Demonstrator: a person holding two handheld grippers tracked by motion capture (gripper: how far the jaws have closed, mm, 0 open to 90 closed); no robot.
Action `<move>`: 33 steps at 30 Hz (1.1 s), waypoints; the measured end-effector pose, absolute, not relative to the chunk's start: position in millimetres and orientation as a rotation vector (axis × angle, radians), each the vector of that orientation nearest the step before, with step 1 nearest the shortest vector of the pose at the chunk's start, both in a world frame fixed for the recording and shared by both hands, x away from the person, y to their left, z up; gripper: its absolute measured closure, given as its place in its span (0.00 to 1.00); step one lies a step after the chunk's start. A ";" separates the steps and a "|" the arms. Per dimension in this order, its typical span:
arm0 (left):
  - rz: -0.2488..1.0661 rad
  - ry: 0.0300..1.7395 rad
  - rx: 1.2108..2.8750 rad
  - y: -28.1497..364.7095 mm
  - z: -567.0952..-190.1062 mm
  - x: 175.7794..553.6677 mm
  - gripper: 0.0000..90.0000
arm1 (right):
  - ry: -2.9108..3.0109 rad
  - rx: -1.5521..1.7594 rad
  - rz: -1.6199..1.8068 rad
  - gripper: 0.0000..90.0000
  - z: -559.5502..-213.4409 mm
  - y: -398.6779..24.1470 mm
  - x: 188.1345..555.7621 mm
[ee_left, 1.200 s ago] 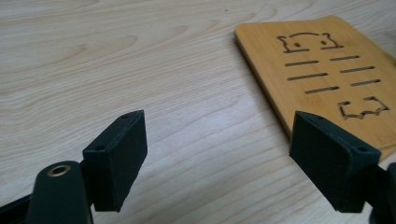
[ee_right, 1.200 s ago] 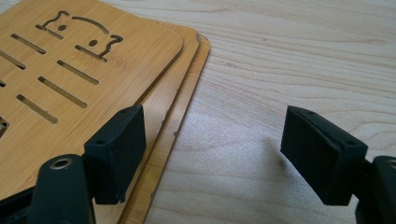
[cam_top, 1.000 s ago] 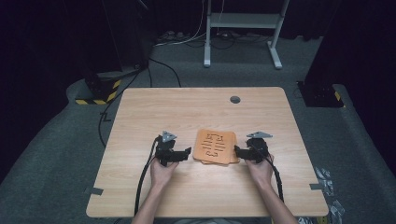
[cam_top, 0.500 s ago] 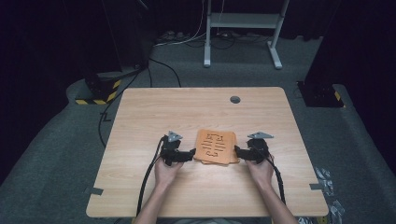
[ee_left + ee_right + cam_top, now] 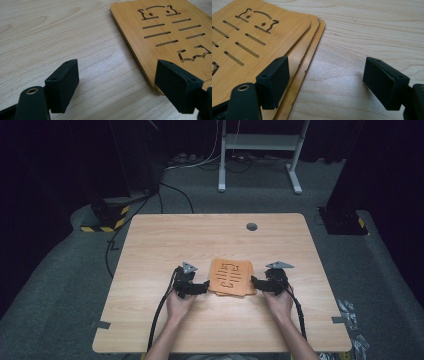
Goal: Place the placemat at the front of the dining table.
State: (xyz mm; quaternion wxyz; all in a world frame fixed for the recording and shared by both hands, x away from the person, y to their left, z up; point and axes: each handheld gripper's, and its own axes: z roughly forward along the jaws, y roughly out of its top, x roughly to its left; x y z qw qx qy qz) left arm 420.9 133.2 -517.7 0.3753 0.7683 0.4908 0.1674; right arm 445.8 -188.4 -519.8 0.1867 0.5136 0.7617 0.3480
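left hand (image 5: 179, 306): enters from 6 o'clock in the high view, holding the left gripper (image 5: 200, 287) level on the table.
left gripper jaws: wide, just been closing a little, nothing gripped; in the left gripper view one jaw stands over bare table, the other at the near edge of the bamboo boards (image 5: 165, 32).
right hand (image 5: 279, 304): also in from 6 o'clock, holding the right gripper (image 5: 256, 283).
right gripper jaws: wide, pads pressing on nothing; one jaw over the boards' edge, the other over bare wood.
bamboo boards: stack of slotted boards, flat, table centre, between both grippers, edges fanned at 3 o'clock.
table (image 5: 165, 240): light wood.
cable hole (image 5: 251, 226): 12 o'clock of the stack, well apart.
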 end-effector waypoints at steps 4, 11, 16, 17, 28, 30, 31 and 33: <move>0.429 1.264 1.964 132.2 -518.8 420.7 0.22 | 2.145 1.446 0.981 0.24 -519.9 -188.5 445.9; 0.421 1.262 1.955 132.0 -519.8 421.3 0.23 | 2.146 1.444 0.980 0.24 -519.8 -188.4 445.9; 0.418 1.253 1.953 132.1 -520.5 421.3 0.24 | 2.146 1.436 0.977 0.24 -519.7 -188.4 445.9; 0.416 1.251 1.953 132.1 -520.6 421.4 0.24 | 2.148 1.438 0.977 0.24 -519.6 -188.2 445.7; 0.452 1.231 1.983 129.0 -524.4 420.3 0.27 | 2.150 1.437 0.972 0.24 -519.3 -187.9 445.4; 0.444 1.233 1.979 129.9 -524.3 419.9 0.28 | 2.150 1.434 0.970 0.24 -519.2 -187.8 445.3; 0.444 1.238 1.969 130.4 -524.7 419.8 0.28 | 2.148 1.427 0.969 0.24 -519.4 -188.0 445.6; 0.450 1.241 1.966 130.7 -525.1 419.3 0.28 | 2.148 1.428 0.969 0.24 -519.1 -187.5 445.5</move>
